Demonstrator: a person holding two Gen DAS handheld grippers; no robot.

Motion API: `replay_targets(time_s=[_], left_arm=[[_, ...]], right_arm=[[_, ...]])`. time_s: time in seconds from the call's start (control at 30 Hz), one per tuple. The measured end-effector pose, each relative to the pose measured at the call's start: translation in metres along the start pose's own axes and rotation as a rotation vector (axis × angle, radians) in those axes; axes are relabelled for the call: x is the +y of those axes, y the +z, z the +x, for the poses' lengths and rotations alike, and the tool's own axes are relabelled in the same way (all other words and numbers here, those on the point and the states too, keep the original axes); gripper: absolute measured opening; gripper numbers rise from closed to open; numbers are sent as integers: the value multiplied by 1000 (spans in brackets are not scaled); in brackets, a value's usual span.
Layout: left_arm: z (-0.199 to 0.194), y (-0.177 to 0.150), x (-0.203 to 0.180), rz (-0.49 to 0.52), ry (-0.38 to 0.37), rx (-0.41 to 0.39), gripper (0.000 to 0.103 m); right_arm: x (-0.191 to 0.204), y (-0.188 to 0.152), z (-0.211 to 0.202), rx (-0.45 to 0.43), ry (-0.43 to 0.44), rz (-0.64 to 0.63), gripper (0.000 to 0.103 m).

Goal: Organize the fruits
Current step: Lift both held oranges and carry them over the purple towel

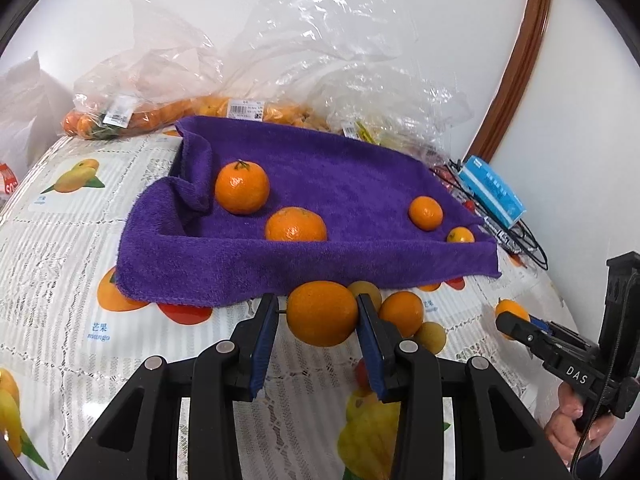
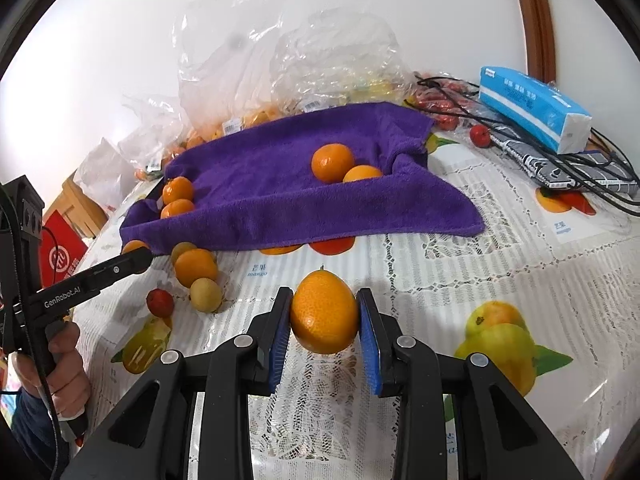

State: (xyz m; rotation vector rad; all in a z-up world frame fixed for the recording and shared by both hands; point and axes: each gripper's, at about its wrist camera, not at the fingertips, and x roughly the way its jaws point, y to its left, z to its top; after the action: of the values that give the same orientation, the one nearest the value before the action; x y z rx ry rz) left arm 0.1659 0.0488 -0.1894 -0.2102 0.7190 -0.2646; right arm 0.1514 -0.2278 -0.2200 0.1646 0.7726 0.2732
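Observation:
A purple towel (image 1: 328,176) lies on the table with several oranges (image 1: 242,187) on it. My left gripper (image 1: 317,303) is shut on a round orange (image 1: 322,314) just in front of the towel's near edge. Another orange (image 1: 402,312) and two small yellowish fruits (image 1: 430,336) lie close behind it. To the right, my right gripper (image 2: 325,294) is shut on a small oval orange (image 2: 324,314) above the tablecloth. The right wrist view has the left gripper (image 2: 140,258) at the far left by the towel (image 2: 280,184), next to a red fruit (image 2: 160,302).
Clear plastic bags (image 1: 160,92) of oranges are heaped behind the towel against the white wall. A blue tissue pack (image 2: 536,108), black cables (image 2: 592,176) and small red fruits (image 2: 479,135) sit at the table's far right. The fruit-print tablecloth (image 2: 460,264) covers the table.

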Motion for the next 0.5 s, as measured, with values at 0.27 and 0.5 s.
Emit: replay_targets(time_s=[0.27, 0.5], left_arm=[[-5, -1, -1, 7, 4, -19, 37], [-16, 0, -5, 28, 51, -42, 37]], right_arm=[[1, -1, -1, -4, -47, 7, 32], [-1, 2, -8, -35, -10, 23, 32]])
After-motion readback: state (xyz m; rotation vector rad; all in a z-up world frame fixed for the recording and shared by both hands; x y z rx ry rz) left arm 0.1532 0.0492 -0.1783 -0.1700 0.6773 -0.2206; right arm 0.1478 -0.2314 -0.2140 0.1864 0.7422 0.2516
